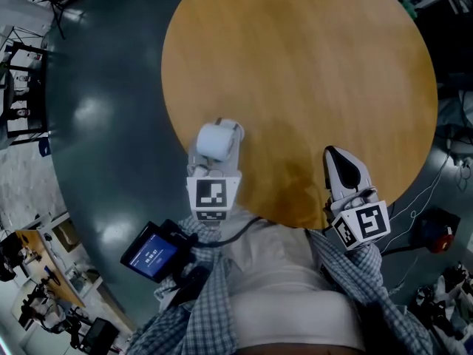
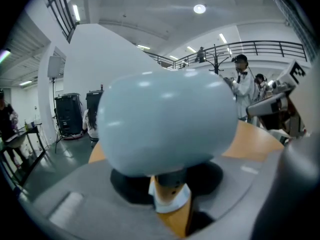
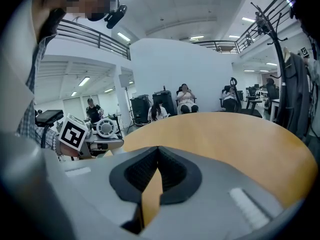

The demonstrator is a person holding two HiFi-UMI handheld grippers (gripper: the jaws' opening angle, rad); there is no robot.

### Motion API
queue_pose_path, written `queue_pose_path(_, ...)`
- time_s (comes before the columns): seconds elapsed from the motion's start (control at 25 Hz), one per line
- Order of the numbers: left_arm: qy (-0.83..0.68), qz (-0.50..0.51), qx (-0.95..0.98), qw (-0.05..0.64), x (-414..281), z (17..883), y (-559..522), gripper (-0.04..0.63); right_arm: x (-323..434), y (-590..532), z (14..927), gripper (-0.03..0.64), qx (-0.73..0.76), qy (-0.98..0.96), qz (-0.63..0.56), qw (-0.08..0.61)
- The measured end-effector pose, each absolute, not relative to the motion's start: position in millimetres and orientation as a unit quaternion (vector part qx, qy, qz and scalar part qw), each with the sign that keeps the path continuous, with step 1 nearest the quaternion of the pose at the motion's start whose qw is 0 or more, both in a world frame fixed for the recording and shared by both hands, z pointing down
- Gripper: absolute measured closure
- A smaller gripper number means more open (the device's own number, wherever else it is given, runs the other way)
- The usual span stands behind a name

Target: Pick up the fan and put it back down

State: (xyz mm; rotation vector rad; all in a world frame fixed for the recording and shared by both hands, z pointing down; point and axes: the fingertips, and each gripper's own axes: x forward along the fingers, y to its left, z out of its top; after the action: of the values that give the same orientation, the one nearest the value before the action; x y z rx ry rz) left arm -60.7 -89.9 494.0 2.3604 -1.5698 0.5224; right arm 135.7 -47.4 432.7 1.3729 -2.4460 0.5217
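Note:
A small pale blue-white fan [image 1: 218, 140] hangs over the near left edge of the round wooden table [image 1: 295, 65]. My left gripper [image 1: 214, 161] is shut on it from the near side. In the left gripper view the fan's rounded head [image 2: 165, 124] fills the middle, and its dark neck sits between the jaws of the left gripper [image 2: 170, 184]. My right gripper [image 1: 334, 154] is over the table's near right edge, shut with nothing in it. In the right gripper view the right gripper's [image 3: 158, 151] tips meet over the tabletop, and the fan [image 3: 105, 128] shows at the left.
The table stands on a dark glossy floor. A device with a lit blue screen [image 1: 154, 254] hangs at the person's left side. Cables and a red object [image 1: 441, 237] lie on the floor at the right. A coat rack [image 3: 280, 59] and seated people stand beyond the table.

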Motion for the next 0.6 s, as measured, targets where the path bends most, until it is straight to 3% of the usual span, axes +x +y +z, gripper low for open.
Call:
queue_pose_path(0.4, -0.552, 0.156, 0.808, 0.137, -59.0, 501.3, -90.7, 0.459, 137.0, -46.0, 437.4, 0.614, 0.468, -0.851, 0.187, 0.151)
queue_pose_path(0.6, -0.542, 0.142, 0.813, 0.161, -60.6, 507.2, -85.8, 0.375, 127.9, -44.6, 435.3, 0.614, 0.464, -0.853, 0.186, 0.152)
